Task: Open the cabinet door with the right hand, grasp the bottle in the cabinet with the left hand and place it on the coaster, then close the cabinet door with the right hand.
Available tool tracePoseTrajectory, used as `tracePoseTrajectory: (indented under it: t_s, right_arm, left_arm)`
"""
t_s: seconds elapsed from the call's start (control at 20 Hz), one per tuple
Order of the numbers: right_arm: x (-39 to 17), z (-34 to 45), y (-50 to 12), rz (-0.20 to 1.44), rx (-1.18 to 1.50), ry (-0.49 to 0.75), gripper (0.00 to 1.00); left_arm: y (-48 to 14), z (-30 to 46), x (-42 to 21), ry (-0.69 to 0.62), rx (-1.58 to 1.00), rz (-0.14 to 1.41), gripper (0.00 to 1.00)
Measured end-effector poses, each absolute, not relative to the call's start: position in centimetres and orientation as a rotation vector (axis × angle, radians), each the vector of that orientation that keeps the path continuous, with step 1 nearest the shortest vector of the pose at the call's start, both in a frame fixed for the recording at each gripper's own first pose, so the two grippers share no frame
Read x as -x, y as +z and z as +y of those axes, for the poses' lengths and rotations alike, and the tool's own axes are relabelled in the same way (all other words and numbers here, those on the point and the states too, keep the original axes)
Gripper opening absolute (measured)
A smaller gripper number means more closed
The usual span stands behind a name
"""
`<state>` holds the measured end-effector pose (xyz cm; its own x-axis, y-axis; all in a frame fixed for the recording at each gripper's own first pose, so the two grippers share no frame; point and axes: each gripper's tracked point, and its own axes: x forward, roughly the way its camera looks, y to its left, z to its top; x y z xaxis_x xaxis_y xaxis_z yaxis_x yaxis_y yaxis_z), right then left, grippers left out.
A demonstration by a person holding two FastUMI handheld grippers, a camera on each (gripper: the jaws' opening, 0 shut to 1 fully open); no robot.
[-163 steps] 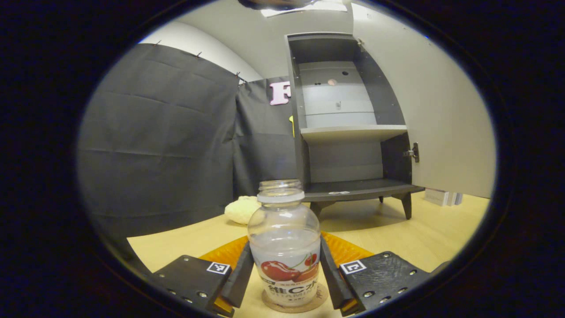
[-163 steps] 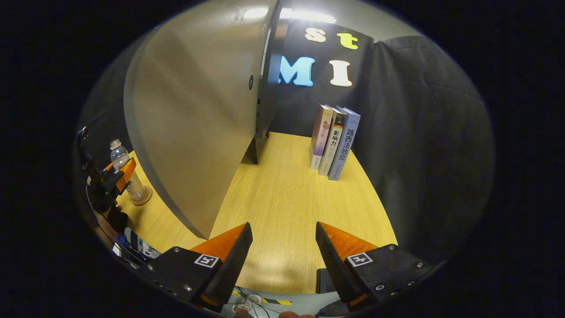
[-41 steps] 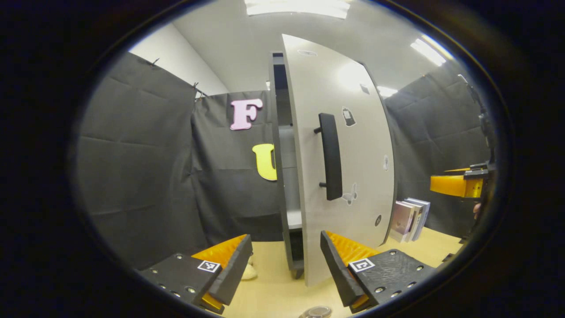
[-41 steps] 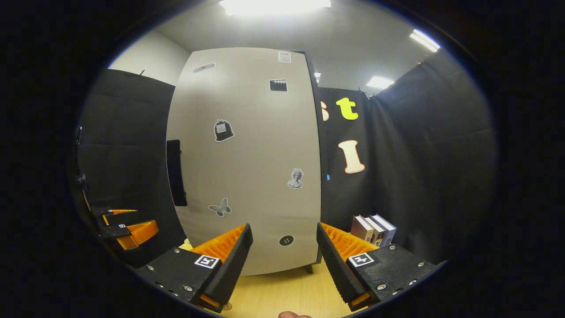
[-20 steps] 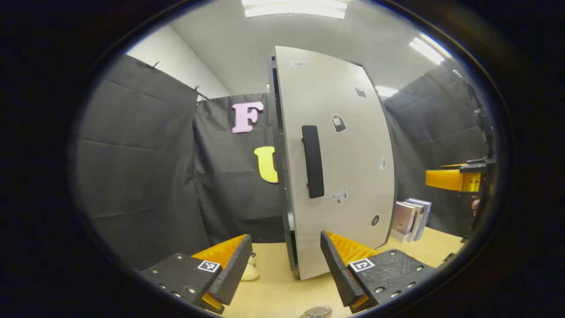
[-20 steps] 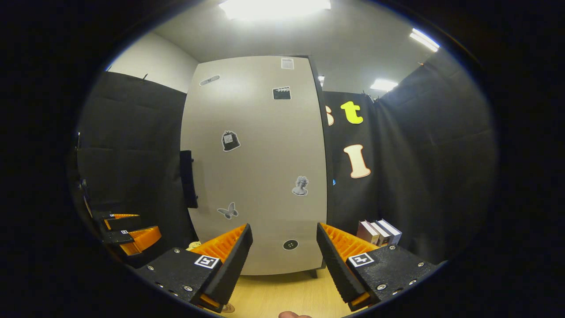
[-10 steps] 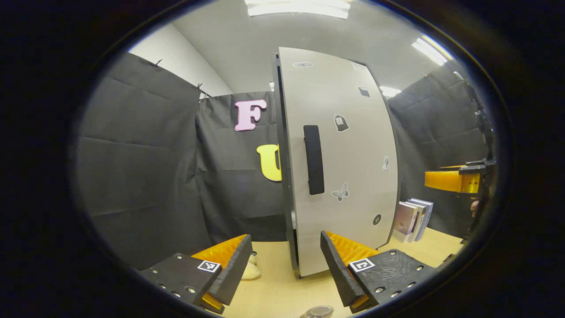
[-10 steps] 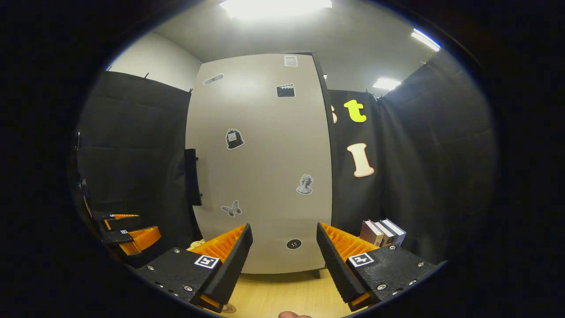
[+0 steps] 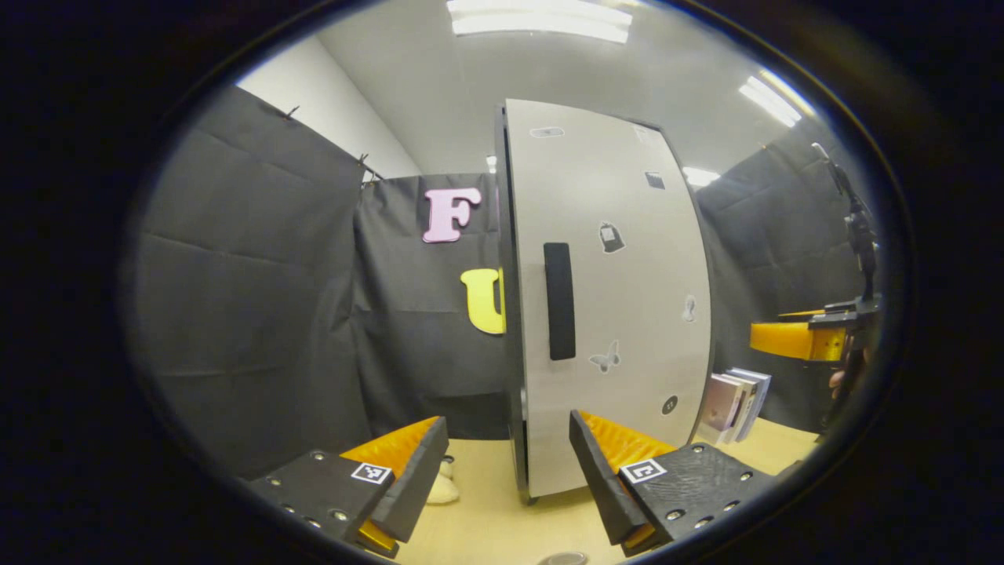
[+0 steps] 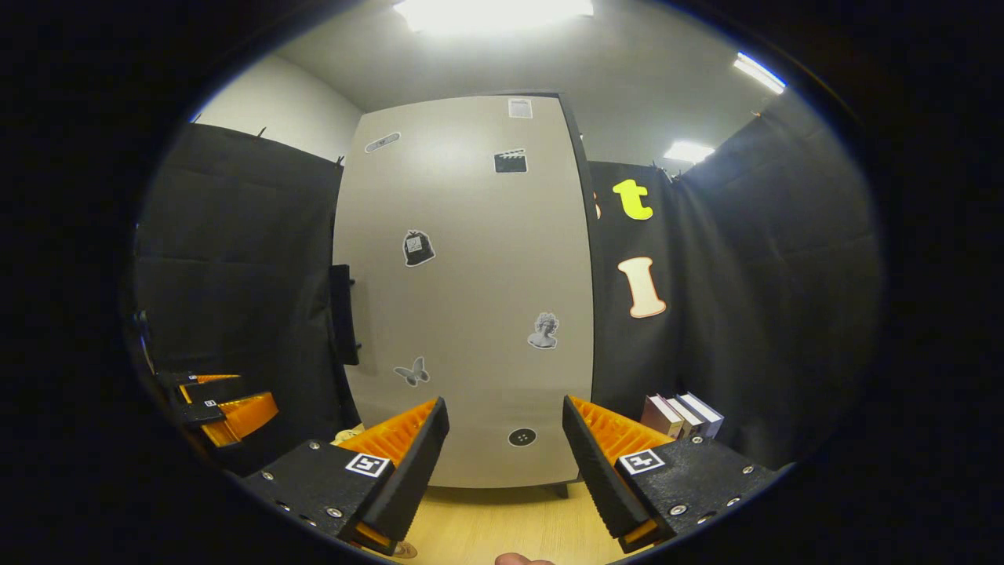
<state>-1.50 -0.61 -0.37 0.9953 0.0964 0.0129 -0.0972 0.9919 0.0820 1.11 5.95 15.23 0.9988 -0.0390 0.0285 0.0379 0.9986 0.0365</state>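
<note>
Both grippers hang with jaws wide, empty. Cabinet door (image 10: 471, 314) looks shut; the bottle's cap (image 9: 562, 559) peeks at 6 o'clock. Risk: left gripper (image 9: 502, 479) dipping could topple it.

A pale wooden tabletop (image 9: 486, 518) along the frame's bottom carries the tall grey cabinet (image 9: 612, 314) (door shut) and upright books (image 9: 737, 400) lower right.

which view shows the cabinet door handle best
The left gripper view: the handle faces that camera nearly head-on, its full length standing against the pale cabinet door. The right gripper view catches it edge-on, a thin dark strip at the door's left edge.
</note>
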Motion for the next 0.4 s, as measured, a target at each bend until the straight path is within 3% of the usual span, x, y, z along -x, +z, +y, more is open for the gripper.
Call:
tracePoseTrajectory:
  t_s: [0.2, 0.3, 0.4]
  right_arm:
    - [1.42, -1.04, -0.36, -0.008, -0.082, 0.087, 0.9]
    - [1.41, -1.29, -0.2, -0.011, -0.084, 0.081, 0.88]
    - [1.39, -1.48, -0.22, -0.013, -0.088, 0.076, 0.9]
  left_arm:
    - [15.42, 5.87, -1.16, -0.056, 0.021, -0.035, 0.85]
    - [15.3, 6.04, -1.21, -0.041, 0.018, -0.027, 0.94]
    - [15.32, 6.06, -1.32, -0.03, -0.001, -0.022, 0.93]
